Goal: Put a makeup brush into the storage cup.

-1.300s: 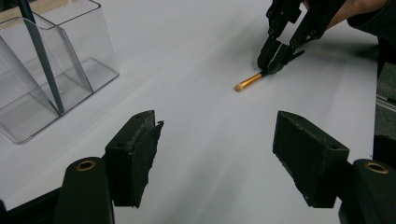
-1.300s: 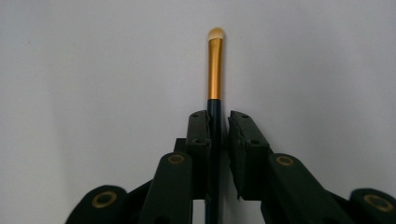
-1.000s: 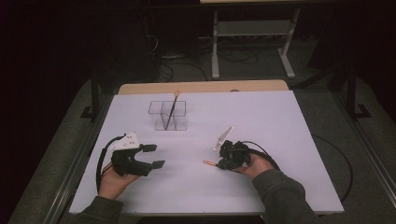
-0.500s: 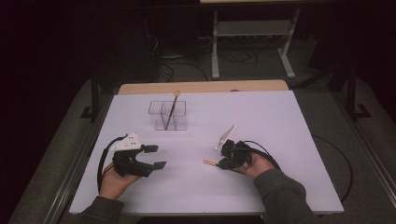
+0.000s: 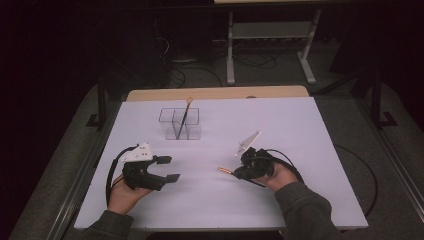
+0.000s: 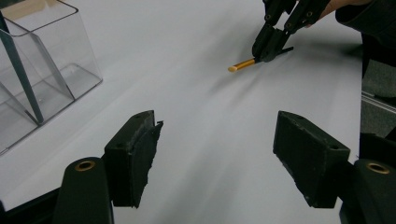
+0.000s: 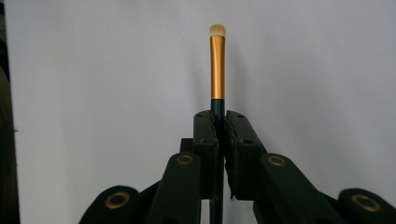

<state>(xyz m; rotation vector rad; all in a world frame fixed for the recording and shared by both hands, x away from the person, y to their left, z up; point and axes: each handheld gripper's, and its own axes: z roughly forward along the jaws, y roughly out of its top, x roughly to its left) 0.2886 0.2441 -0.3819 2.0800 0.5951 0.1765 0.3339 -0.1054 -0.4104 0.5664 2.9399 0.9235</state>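
A small makeup brush (image 7: 217,60) with a gold ferrule, pale tip and dark handle is clamped in my right gripper (image 7: 219,122), which is shut on the handle. From above, that brush (image 5: 225,170) pokes left out of my right gripper (image 5: 240,173), low over the white table. In the left gripper view the brush (image 6: 243,64) lies far ahead. A clear two-cell plastic holder (image 5: 180,123) stands at the table's middle back, with a second dark-handled brush (image 5: 183,117) leaning in it. My left gripper (image 5: 167,169) hovers open and empty at front left; its fingers (image 6: 135,156) are wide apart.
The white table top (image 5: 300,130) stretches around both hands, with a wooden strip (image 5: 215,93) along its far edge. Cables trail from each gripper. Beyond the table, a metal stand (image 5: 270,45) and loose cords sit on the dark floor.
My right gripper with the brush has shifted slightly; the brush tip now points more to the left. My left gripper has barely moved.
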